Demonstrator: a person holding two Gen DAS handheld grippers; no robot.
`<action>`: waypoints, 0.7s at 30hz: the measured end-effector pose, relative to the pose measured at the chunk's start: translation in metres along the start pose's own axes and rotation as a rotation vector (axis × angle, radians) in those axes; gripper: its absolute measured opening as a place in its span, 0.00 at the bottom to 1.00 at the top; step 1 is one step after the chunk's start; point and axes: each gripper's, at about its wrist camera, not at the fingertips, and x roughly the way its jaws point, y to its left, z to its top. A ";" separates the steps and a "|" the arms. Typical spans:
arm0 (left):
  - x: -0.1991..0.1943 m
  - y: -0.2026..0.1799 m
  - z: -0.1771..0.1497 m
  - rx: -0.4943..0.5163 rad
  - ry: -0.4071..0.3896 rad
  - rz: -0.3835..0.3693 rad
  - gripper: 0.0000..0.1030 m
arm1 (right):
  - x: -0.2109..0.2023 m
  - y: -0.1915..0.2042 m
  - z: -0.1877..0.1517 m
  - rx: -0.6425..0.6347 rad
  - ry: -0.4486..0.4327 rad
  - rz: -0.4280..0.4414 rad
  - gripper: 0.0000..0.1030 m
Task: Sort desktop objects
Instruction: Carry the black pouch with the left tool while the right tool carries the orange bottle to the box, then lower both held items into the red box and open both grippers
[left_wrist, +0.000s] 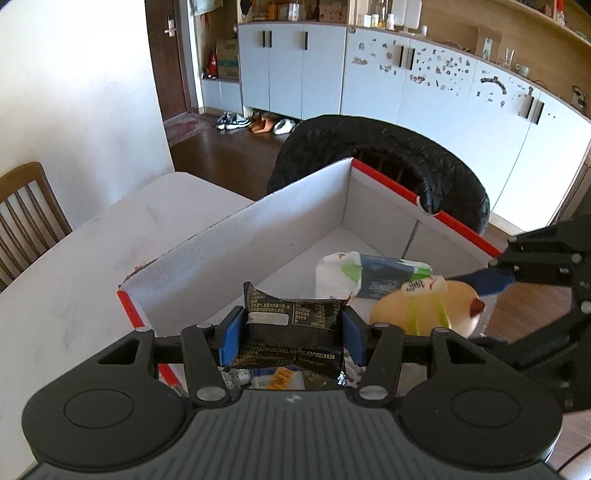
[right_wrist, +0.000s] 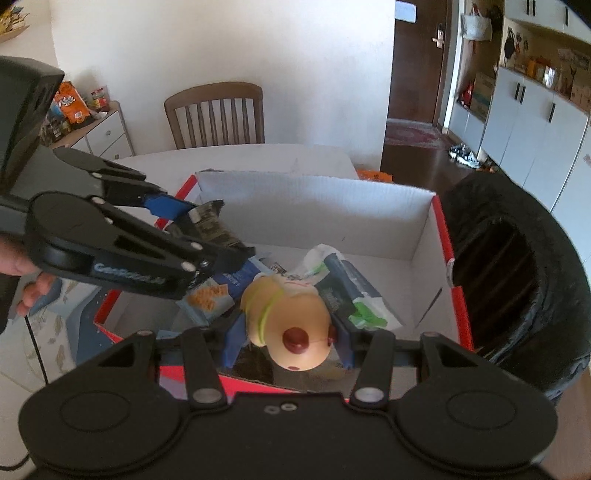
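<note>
both over the box (left_wrist: 295, 206): left gripper (left_wrist: 291, 332) pinching black packet (left_wrist: 291, 325), right gripper (right_wrist: 290, 338) pinching toy (right_wrist: 291, 325)

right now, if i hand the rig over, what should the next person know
Left gripper: shut on a black snack packet, held over the cardboard box.
Right gripper: shut on a beige round toy, also over the box.
Done: a green-and-white pack and an orange-print packet already lie in the box.
Left: release both held items into the box.
</note>
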 end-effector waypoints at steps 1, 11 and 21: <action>0.003 0.002 0.002 -0.004 0.008 -0.001 0.53 | 0.002 0.000 0.000 0.005 0.006 0.008 0.47; 0.030 0.016 0.007 -0.025 0.081 0.027 0.53 | 0.028 -0.001 0.001 0.032 0.051 0.037 0.47; 0.049 0.024 0.003 -0.049 0.128 0.011 0.53 | 0.034 -0.003 0.004 0.029 0.037 0.060 0.47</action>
